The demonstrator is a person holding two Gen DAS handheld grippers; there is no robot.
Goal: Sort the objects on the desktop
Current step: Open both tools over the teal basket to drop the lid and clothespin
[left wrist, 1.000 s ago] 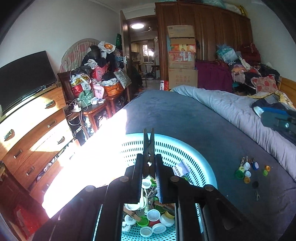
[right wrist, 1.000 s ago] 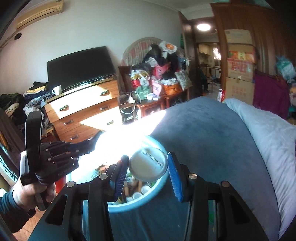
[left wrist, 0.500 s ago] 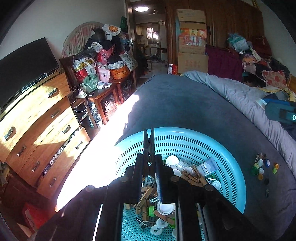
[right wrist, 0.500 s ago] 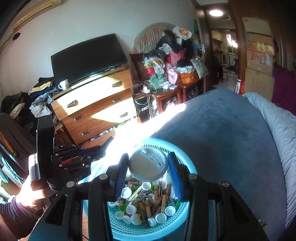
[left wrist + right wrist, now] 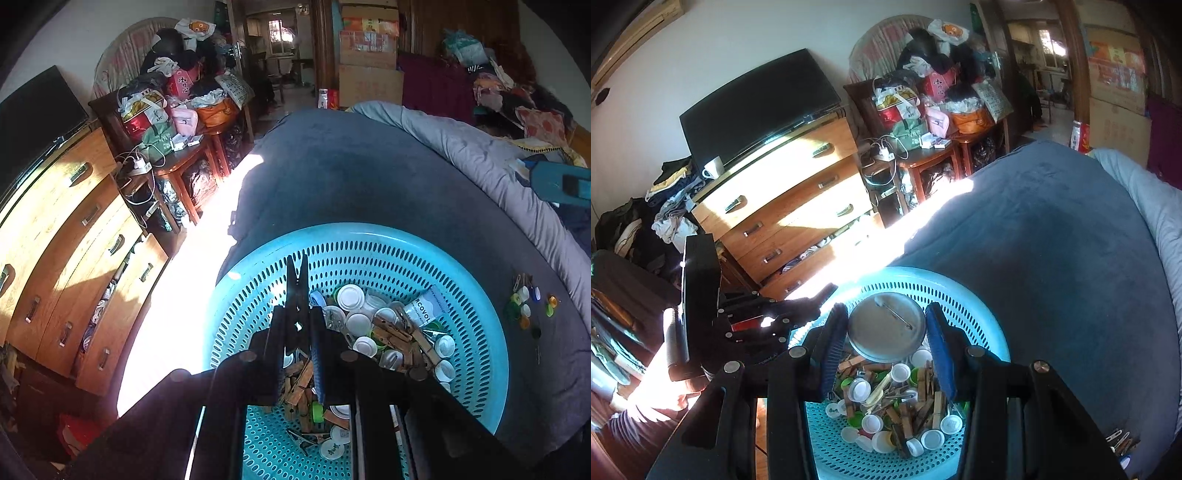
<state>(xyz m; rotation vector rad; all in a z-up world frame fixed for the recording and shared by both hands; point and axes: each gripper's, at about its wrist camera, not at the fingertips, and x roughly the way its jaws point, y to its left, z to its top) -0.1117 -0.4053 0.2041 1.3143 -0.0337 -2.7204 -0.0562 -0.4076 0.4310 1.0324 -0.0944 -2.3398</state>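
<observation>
A turquoise perforated basket (image 5: 476, 332) sits on the blue bed cover and holds several white bottle caps (image 5: 351, 297), wooden clothespins (image 5: 395, 332) and a small packet. My left gripper (image 5: 297, 332) is shut on a dark clothespin (image 5: 297, 291) that sticks up above the basket's left side. My right gripper (image 5: 886, 328) is shut on a round silver pin badge (image 5: 886, 326), back side showing, held above the basket (image 5: 982, 332). The left gripper also shows at the left of the right wrist view (image 5: 768, 321).
A small group of sorted caps and clips (image 5: 528, 306) lies on the cover right of the basket. A wooden dresser (image 5: 74, 258) with a TV stands left of the bed. A cluttered side table (image 5: 173, 147) is behind it. A grey quilt (image 5: 480, 155) lies right.
Both grippers have tilted down over the basket, so its contents now fill more of each view. Each gripper keeps its hold on its object.
</observation>
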